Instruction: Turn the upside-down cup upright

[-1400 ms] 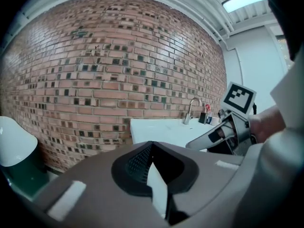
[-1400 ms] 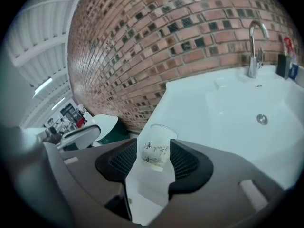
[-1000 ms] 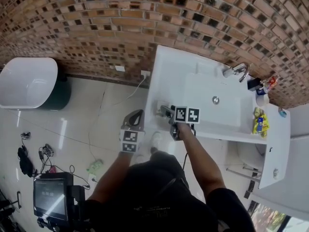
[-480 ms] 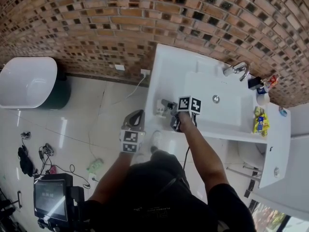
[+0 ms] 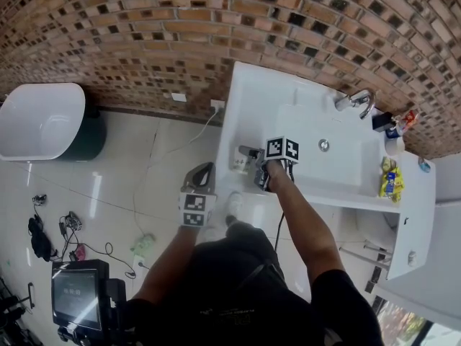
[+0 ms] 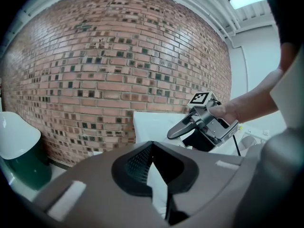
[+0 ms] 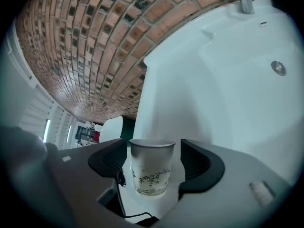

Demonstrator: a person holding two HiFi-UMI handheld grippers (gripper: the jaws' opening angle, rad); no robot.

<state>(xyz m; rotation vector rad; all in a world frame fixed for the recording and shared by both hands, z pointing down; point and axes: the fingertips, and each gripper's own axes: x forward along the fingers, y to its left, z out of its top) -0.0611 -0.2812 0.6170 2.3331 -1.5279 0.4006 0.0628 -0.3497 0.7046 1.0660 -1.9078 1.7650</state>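
Cup: the cup (image 7: 151,167), white with a leaf print, stands on the surface (image 5: 252,99) close to its near left edge. Its wide rim is uppermost in the right gripper view.
Right gripper: the right gripper (image 5: 251,161) reaches over the near left part of the surface, to the left of the basin (image 5: 338,171).
Right fingers: the fingers (image 7: 110,159) are spread, one on each side of the cup. A thin gap shows on both sides, so they are released rather than clamped.
Left gripper: the left gripper (image 5: 202,176) hangs off the surface's left edge, above the tiled floor (image 5: 130,171) and nearer the person than the cup.
Left fingers: its fingers (image 6: 135,164) are clenched together with nothing between them.
Far side: a faucet (image 5: 354,101) sits at the basin's far rim, against the brick wall (image 5: 216,20).
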